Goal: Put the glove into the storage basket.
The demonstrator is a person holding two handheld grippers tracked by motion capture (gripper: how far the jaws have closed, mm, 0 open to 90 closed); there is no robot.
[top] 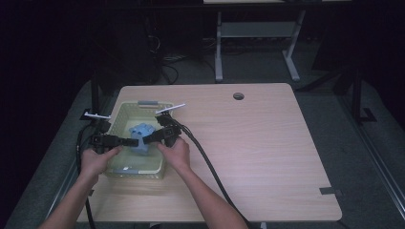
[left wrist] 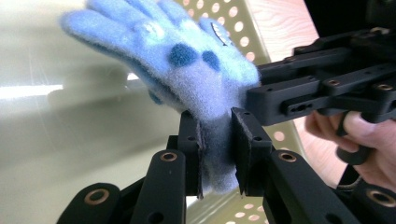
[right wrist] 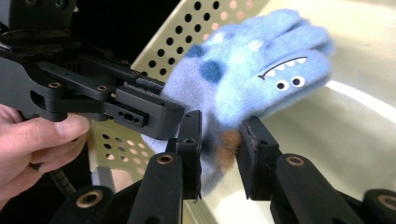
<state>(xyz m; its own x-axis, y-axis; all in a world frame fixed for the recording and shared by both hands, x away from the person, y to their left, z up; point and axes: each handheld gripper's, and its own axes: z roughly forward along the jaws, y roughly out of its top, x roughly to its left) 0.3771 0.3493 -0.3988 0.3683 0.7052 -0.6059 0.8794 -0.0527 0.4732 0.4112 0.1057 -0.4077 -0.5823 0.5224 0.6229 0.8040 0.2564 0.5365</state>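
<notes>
The light wooden counter (top: pixel 258 143) stands in a dark room; both claws, left claw (left wrist: pixel 217 154) and right claw (right wrist: pixel 219 154), hold the blue monster glove (top: pixel 142 137) over the perforated basket (top: pixel 125 112).

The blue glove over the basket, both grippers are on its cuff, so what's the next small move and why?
Probably ease the two grippers apart to stretch the cuff open. The left gripper is shut on the blue glove at its cuff edge, and the right gripper has the same edge between its fingers, so both sit close together above the basket.
</notes>
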